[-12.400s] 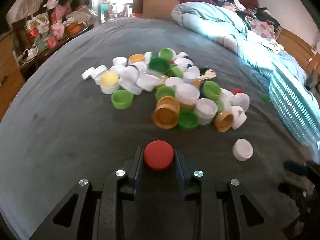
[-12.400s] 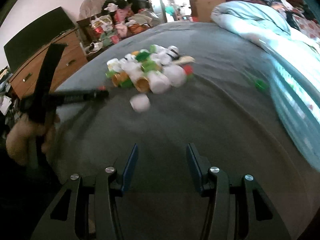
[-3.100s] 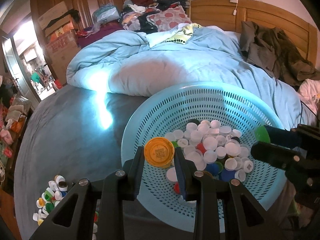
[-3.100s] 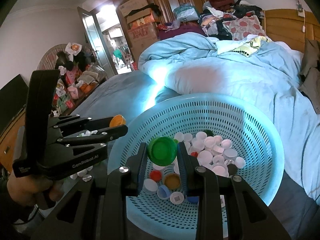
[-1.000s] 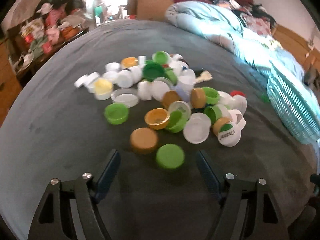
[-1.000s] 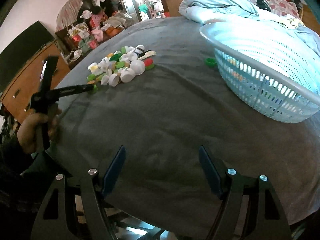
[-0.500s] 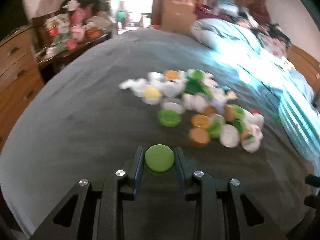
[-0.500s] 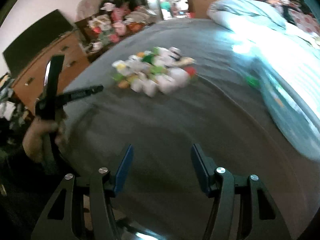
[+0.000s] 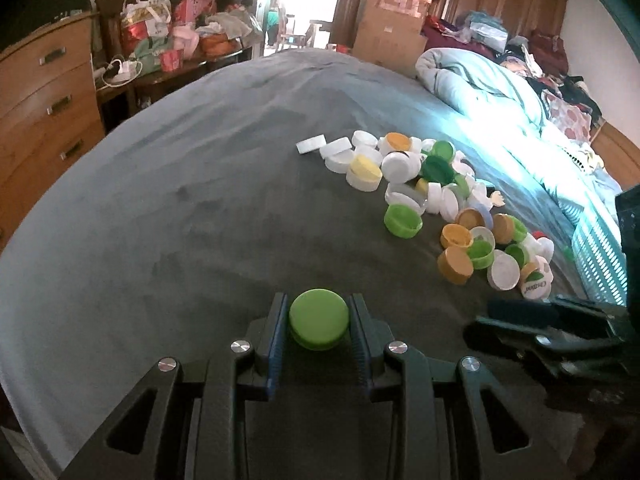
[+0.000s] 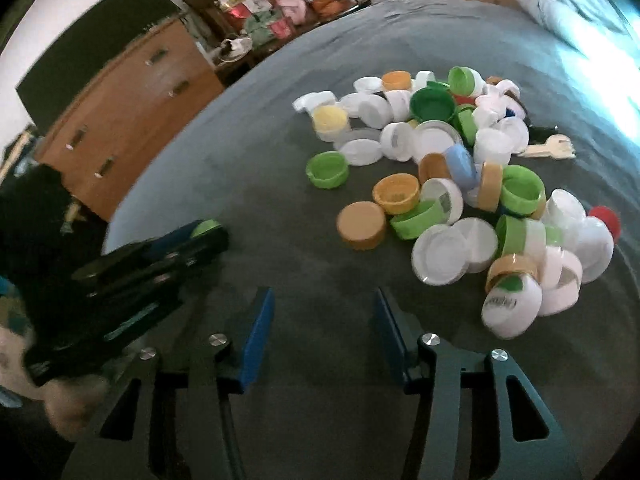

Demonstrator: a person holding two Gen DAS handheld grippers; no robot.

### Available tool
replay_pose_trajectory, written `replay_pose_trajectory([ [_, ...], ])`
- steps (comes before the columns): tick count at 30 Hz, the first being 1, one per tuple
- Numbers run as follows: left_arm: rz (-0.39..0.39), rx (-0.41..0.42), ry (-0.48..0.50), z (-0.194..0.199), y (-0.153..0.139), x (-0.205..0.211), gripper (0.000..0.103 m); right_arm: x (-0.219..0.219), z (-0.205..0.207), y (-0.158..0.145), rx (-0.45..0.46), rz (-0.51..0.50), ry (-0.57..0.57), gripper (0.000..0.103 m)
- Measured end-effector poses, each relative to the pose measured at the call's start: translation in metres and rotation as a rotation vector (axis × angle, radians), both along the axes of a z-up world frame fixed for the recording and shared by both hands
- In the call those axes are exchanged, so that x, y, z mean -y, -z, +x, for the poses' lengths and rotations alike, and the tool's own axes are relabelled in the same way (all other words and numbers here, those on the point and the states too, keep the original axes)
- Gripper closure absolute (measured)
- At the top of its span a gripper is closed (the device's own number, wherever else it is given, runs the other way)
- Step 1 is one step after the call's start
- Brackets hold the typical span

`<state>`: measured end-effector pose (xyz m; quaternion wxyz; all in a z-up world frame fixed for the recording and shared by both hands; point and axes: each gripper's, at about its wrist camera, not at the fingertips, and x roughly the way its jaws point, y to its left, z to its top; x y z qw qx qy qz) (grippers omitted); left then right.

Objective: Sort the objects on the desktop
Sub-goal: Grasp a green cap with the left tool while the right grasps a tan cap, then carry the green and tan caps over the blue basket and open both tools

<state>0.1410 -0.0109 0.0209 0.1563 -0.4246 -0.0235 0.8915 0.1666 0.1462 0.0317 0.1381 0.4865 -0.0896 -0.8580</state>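
Note:
My left gripper (image 9: 319,322) is shut on a light green bottle cap (image 9: 319,318), held above the grey bed cover. In the right wrist view that same gripper (image 10: 200,236) shows at the left with the green cap (image 10: 205,227) at its tip. A heap of bottle caps (image 9: 432,184), white, green, orange and yellow, lies to the right ahead. My right gripper (image 10: 324,312) hangs over bare cover just short of the heap (image 10: 448,168); its jaws are closing with nothing between them. A tan cap (image 10: 361,225) is the nearest one to it.
A light blue slotted basket (image 9: 600,252) stands at the right edge of the left wrist view. A pale blue duvet (image 9: 492,84) lies behind the heap. A wooden chest of drawers (image 10: 124,120) and a cluttered side table stand off the bed's far left.
My left gripper closed on the light green cap and drew back and left from the heap. My right gripper swung from beside the basket to the heap, its jaws narrowing.

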Motion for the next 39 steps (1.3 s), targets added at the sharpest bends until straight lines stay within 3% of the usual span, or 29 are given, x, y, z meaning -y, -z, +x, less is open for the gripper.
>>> replay_pose_trajectory([
  [10, -0.003, -0.01, 0.01, -0.002, 0.005, -0.001, 0.071, 0.015, -0.047, -0.002, -0.051, 0.088, -0.032, 0.068],
  [16, -0.006, -0.01, 0.012, -0.003, 0.006, -0.001, 0.071, 0.016, -0.05, 0.004, -0.043, 0.111, -0.019, 0.068],
  [20, -0.014, -0.009, 0.016, -0.003, 0.005, -0.002, 0.071, 0.018, -0.045, -0.001, -0.04, 0.121, -0.048, 0.077],
  [24, -0.007, -0.004, 0.018, -0.003, 0.0, -0.001, 0.071, 0.013, -0.026, -0.018, -0.073, 0.076, -0.045, 0.077],
  [31, 0.057, -0.063, 0.059, 0.011, -0.037, -0.005, 0.071, -0.018, 0.04, -0.06, -0.168, 0.031, -0.015, 0.077],
  [39, 0.105, -0.148, 0.206, 0.04, -0.094, -0.054, 0.071, -0.081, 0.093, -0.098, -0.249, -0.008, 0.123, 0.077],
])
